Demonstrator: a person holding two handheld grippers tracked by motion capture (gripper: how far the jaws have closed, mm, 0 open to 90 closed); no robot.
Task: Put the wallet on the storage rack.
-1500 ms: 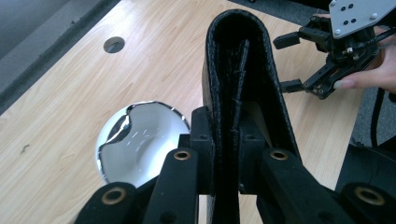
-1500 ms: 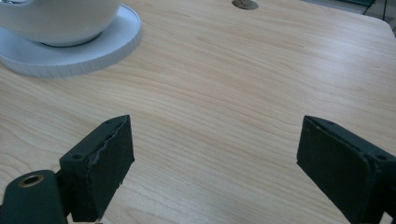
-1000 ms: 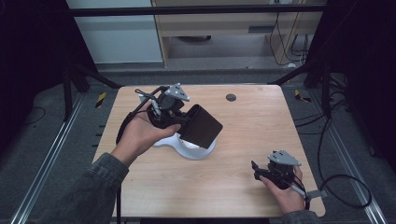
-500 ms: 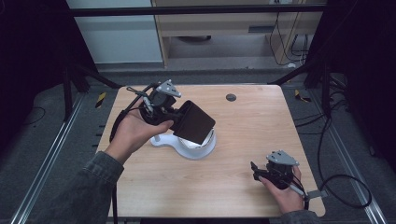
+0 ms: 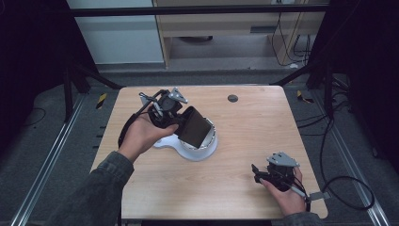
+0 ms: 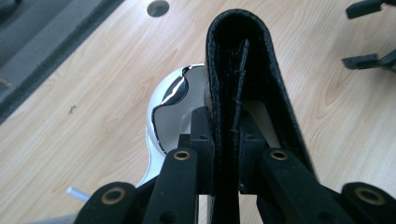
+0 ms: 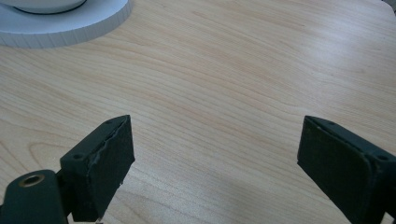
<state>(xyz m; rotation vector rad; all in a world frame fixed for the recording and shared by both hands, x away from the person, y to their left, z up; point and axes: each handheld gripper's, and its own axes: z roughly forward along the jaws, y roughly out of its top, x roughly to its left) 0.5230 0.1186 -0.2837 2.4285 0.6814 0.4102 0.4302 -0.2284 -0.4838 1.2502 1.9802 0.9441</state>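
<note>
Between left tool [image 6: 227, 140] jaws, folded wallet [image 6: 243, 70] edge-on

Light wood table [image 5: 244, 141], a white stand [image 5: 197, 151] sitting about mid-table, a bit toward the left edge, small dark round hole [image 5: 232, 98] near the far edge.

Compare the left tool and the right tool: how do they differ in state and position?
The left tool is shut on a black wallet, while the right tool is open and holds nothing. The left tool is raised above the white stand near the table's middle; the right tool sits low by the near right edge of the table. Both have black jaws and a hand gripping them.
</note>
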